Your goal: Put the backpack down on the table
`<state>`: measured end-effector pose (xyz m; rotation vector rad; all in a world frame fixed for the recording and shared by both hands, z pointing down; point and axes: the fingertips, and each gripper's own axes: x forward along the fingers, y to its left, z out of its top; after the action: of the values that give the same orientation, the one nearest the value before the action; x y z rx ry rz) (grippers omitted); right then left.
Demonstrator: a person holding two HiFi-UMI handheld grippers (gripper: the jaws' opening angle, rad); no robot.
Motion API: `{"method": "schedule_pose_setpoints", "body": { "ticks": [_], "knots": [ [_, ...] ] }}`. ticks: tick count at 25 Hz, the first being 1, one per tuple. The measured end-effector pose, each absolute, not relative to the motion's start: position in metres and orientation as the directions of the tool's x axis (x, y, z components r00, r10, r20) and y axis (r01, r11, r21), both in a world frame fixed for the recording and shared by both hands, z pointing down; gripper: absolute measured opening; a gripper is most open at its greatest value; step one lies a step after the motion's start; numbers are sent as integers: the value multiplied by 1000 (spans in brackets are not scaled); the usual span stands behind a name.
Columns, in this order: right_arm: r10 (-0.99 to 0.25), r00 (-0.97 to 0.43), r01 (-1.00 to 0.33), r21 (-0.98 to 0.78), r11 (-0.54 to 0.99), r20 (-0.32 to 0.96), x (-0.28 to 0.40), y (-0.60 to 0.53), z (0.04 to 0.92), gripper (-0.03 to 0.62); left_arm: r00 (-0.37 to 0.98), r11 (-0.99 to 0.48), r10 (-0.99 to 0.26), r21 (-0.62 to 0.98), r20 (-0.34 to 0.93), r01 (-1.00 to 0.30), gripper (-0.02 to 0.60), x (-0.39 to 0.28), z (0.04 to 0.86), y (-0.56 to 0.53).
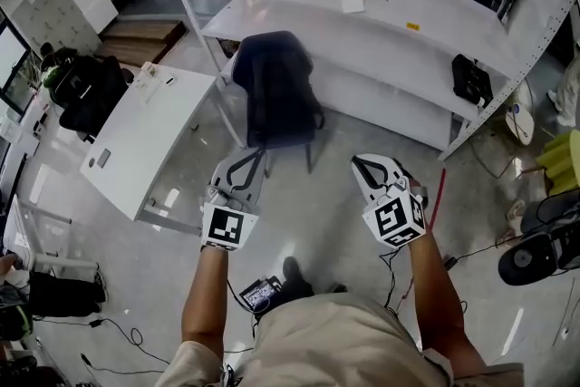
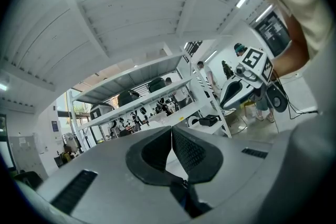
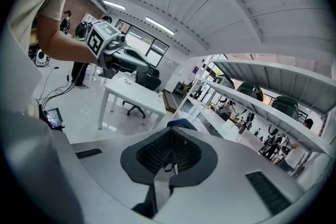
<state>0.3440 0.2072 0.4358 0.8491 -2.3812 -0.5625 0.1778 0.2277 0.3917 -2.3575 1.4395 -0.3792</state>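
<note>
Navy backpack (image 1: 276, 91) at 12 o'clock in head view, upright on a thin-legged seat or stand, cannot tell which, backed against white shelf rack (image 1: 381, 45). Not yet on table (image 1: 149, 127). White tabletop at backpack's 9 o'clock, just beside it, slanted rack upright (image 1: 224, 86) between the two. Small grey item (image 1: 101, 157) at table's 7 o'clock corner, small clutter (image 1: 149, 72) at its 12 o'clock end, too small to identify.

On left gripper (image 2: 171, 132): pads flat together, clenched, empty. Same on right gripper (image 3: 170, 139): clamped tight on nothing. Both at backpack's 6 o'clock, short of it, not touching, glossy floor (image 1: 335, 195) between. From right gripper view: navy top just past jaw tips at 12 o'clock, table plus black office chair (image 3: 147, 82) at 10 o'clock, left gripper held out higher up at 10 o'clock.

Around: black bag (image 1: 471, 79) on lower rack tier at 2 o'clock; heap of black bags (image 1: 86, 91) at 9 o'clock beyond table; wooden platform (image 1: 136, 36) at 11 o'clock; red rod (image 1: 437, 195) on floor at right gripper's 3 o'clock; round black unit (image 1: 527, 260) at 4 o'clock; small screen device (image 1: 263, 293) with cables beside black shoe (image 1: 292, 272) at 6 o'clock.
</note>
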Motion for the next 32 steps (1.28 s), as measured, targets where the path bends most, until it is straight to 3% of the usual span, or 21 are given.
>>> {"method": "schedule_pose_setpoints", "body": {
  "ticks": [16,32],
  "knots": [
    [-735,-582,-518,538,664,347,242,111,429,26,555,-518,-832,-393,24,-760,15,87,395,118],
    [-668,-659,-480,491,727,345,242,-23,445,26,497,-493,-863,-356,87,-794,15,99,414,2]
  ]
}}
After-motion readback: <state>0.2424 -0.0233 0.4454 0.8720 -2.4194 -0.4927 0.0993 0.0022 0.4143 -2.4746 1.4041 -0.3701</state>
